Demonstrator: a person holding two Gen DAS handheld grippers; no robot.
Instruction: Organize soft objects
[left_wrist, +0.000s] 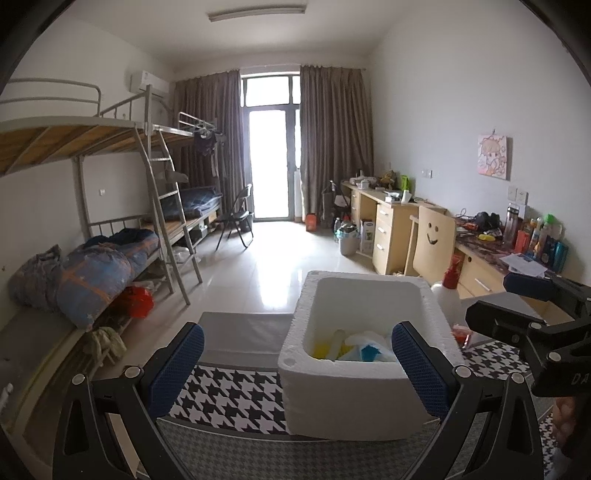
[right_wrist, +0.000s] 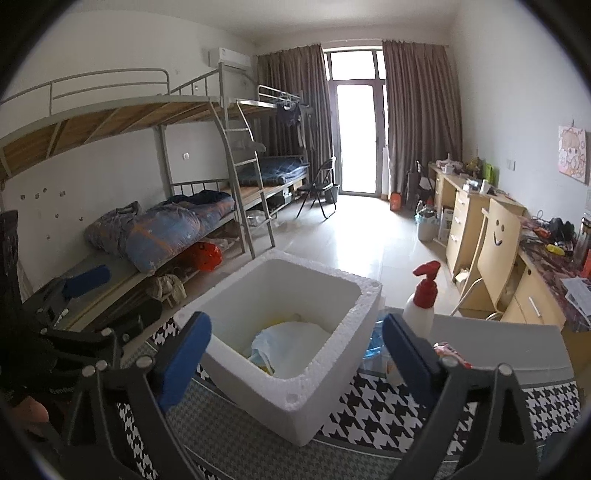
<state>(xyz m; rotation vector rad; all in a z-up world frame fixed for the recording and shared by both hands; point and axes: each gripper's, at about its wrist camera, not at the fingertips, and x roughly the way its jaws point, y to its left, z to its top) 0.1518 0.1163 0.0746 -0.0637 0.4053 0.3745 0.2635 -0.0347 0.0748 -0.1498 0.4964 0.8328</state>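
Observation:
A white foam box (left_wrist: 369, 280) (right_wrist: 284, 402) stands on a table with a houndstooth cloth (left_wrist: 229, 398). Inside lie soft items (left_wrist: 354, 347): a crumpled white piece (right_wrist: 295, 332) with bits of blue and yellow beside it. My left gripper (left_wrist: 295, 363) is open just in front of the box, and its blue pads (left_wrist: 177, 365) touch nothing. My right gripper (right_wrist: 295, 350) is also open wide, above the box's near corner, with nothing between its fingers. Each gripper shows in the other's view: the right one (left_wrist: 517, 301) to the box's right, the left one (right_wrist: 110, 299) to its left.
A white spray bottle with a red pump (right_wrist: 421, 299) stands right of the box, with a blue plastic item and small packets near it. Bunk beds with bedding (right_wrist: 166, 229) line the left wall. Desks and a smiley-face chair (left_wrist: 432, 243) line the right wall.

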